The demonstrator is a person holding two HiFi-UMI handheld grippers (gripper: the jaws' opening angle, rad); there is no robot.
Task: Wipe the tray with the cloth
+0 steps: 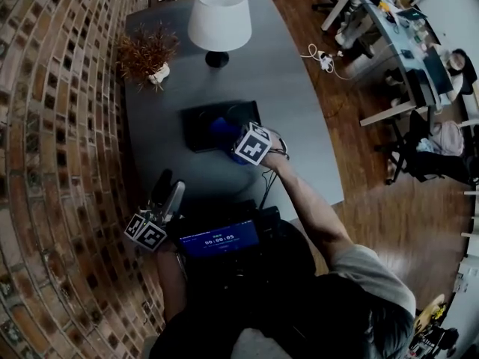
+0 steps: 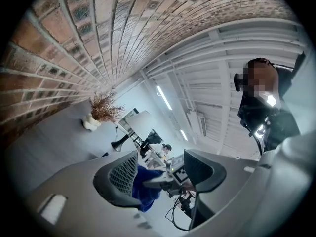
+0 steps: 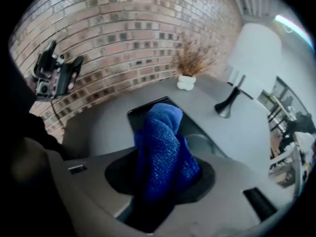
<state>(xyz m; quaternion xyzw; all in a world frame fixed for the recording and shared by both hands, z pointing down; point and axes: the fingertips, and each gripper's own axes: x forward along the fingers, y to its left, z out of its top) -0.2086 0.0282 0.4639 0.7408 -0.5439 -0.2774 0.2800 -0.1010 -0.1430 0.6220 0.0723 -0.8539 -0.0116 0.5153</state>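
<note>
A black tray (image 1: 196, 120) lies in the middle of the grey table (image 1: 299, 118). A blue cloth (image 1: 222, 130) rests on it, bunched up and held from the right by my right gripper (image 1: 238, 142), which is shut on it. In the right gripper view the cloth (image 3: 160, 147) fills the gap between the jaws of that gripper (image 3: 160, 181), with the tray (image 3: 140, 113) just beyond. My left gripper (image 1: 169, 185) hovers off the table's near left corner, away from the tray. Its jaws are open and empty (image 2: 160, 174), and the cloth (image 2: 146, 189) shows far off between them.
A white-shaded lamp (image 1: 218, 19) and a dried plant in a white pot (image 1: 147, 57) stand at the table's far end. A brick wall (image 1: 52, 140) runs along the left. Cables (image 1: 322, 57), desks and chairs (image 1: 419, 148) fill the wooden floor to the right.
</note>
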